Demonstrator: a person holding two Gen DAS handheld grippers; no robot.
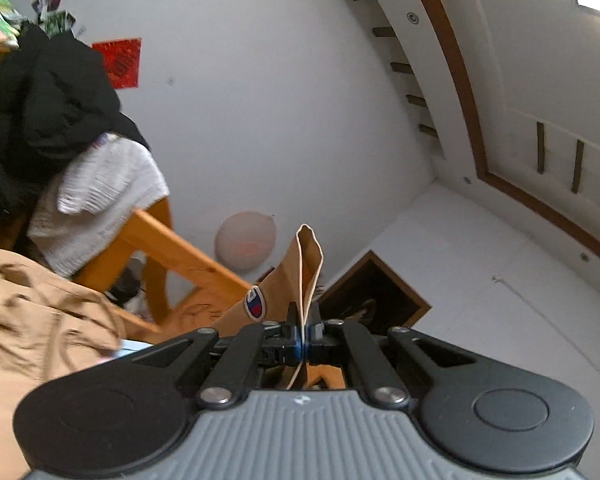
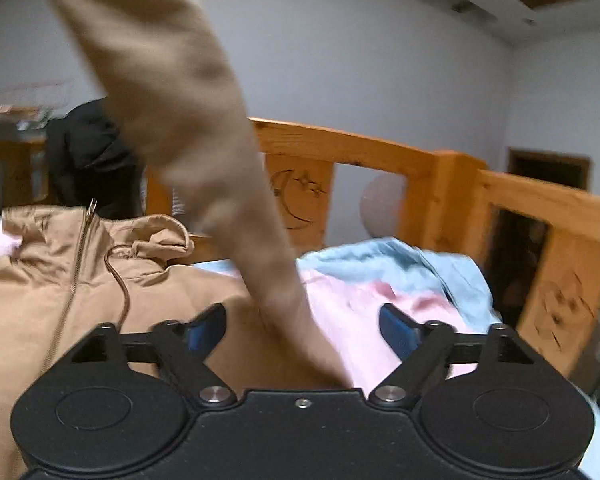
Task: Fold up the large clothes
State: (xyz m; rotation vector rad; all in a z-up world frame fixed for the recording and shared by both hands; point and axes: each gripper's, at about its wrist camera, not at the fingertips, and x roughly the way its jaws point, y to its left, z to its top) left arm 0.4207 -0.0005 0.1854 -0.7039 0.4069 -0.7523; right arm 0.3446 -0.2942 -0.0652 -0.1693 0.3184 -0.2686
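While pinched, tan hoodie (image 2: 148, 300) sleeve (image 2: 172, 92) (cuff (image 1: 310, 268) uppermost) upright.

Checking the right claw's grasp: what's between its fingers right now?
In the right wrist view, the tan hoodie's raised sleeve runs down between the right claw's open fingers, untouched by either; pink bedding lies behind.

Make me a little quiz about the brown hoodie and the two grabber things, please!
1. True or false: the left gripper is pinching the hoodie's sleeve cuff.
2. Is the right gripper open or shut?
3. What lies under the tan hoodie? A) pink and blue bedding B) a green rug C) bare wood

Key: 1 true; 2 open, the sleeve passes between its jaws unpinched; 3 A.
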